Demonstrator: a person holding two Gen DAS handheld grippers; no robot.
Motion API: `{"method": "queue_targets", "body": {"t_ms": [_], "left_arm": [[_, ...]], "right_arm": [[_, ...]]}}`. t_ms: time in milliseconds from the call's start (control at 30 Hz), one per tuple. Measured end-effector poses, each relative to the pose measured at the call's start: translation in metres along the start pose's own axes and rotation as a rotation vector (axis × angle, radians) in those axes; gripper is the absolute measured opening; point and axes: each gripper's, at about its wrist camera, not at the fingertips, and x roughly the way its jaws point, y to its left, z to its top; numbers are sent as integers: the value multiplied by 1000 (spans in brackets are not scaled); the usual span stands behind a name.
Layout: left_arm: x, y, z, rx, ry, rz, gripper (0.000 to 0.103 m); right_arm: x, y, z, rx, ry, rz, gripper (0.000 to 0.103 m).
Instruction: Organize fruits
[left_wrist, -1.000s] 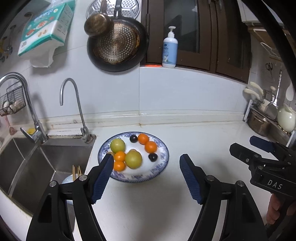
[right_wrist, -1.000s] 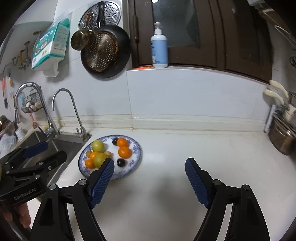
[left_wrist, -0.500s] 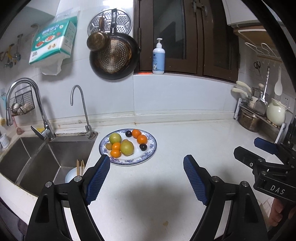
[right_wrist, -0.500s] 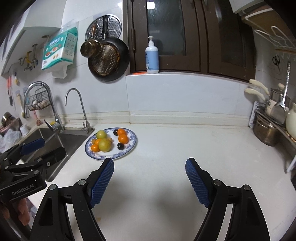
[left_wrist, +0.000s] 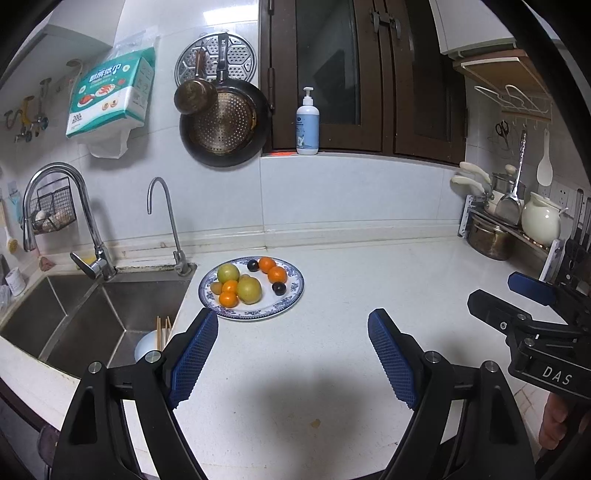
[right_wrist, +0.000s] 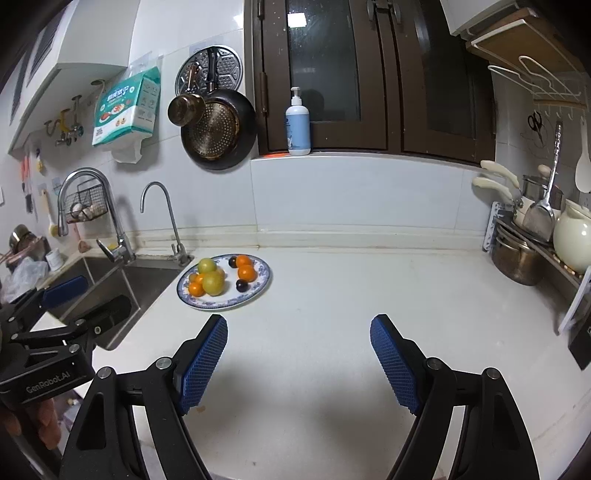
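A blue-patterned white plate (left_wrist: 291, 295) (right_wrist: 260, 286) sits on the white counter beside the sink. It holds two green-yellow apples (left_wrist: 249, 290) (right_wrist: 213, 283), several small oranges (left_wrist: 277, 274) (right_wrist: 246, 273) and two dark plums (left_wrist: 279, 288) (right_wrist: 242, 285). My left gripper (left_wrist: 293, 354) is open and empty, back from the plate above the counter. My right gripper (right_wrist: 299, 360) is open and empty, further right and also back from the plate. Each gripper shows at the edge of the other's view.
A steel sink (left_wrist: 85, 314) with two taps lies left of the plate, with a bowl and chopsticks (left_wrist: 155, 339) inside. A pot rack with pots and a white kettle (right_wrist: 572, 240) stands at the right. A soap bottle (left_wrist: 307, 125) stands on the ledge.
Both grippers have pulled back and up from the plate, so it looks smaller and farther. Both stay open and empty.
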Motion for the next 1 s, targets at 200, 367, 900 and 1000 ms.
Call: {"method": "queue_targets", "body": {"t_ms": [200, 367, 900, 1000], "left_arm": [[-7, -3, -2, 2, -12, 8, 93], [-10, -6, -3, 9, -14, 16, 97], [-8, -6, -8, 2, 17, 18, 103], [-8, -5, -9, -3, 17, 16, 103]], "right_arm": [[-5, -1, -2, -10, -4, -5, 80], [-7, -2, -4, -7, -5, -9, 80], [-10, -7, -8, -2, 5, -12, 80], [-9, -8, -7, 2, 8, -15, 80]]}}
